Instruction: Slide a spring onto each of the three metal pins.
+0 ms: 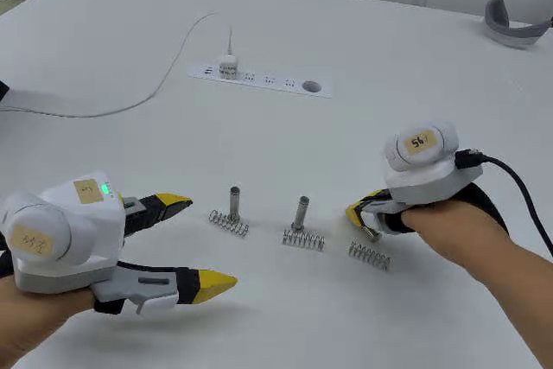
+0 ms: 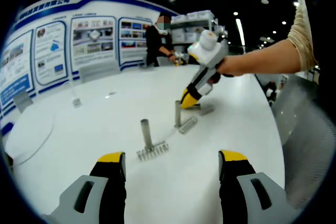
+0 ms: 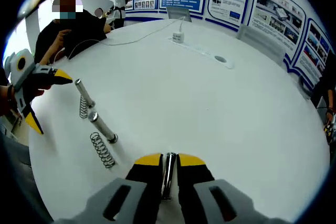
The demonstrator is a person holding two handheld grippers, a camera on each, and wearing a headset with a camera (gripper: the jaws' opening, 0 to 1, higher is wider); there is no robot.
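1. Nearest me, the left gripper (image 1: 194,244) hangs low over the counter (image 1: 363,32), jaws wide with nothing between them, aimed at the row of parts.
2. Just ahead of it the left pin (image 1: 234,200) stands upright and bare. The left spring (image 1: 228,222) lies flat at its foot, long axis across the gripper's line of reach.
3. Next along, the middle pin (image 1: 301,212) is also upright and bare, with the middle spring (image 1: 303,240) flat in front of it.
4. Farthest along, the right gripper (image 1: 367,213) is clamped on the third pin (image 3: 168,174), which runs along its jaws. The third spring (image 1: 369,255) lies flat just beside its tips.
5. No spring is on a pin yet. To my eye the free left gripper is the one to fetch one. The left spring is nearest it, and must be tipped from flat to upright to drop over its pin.
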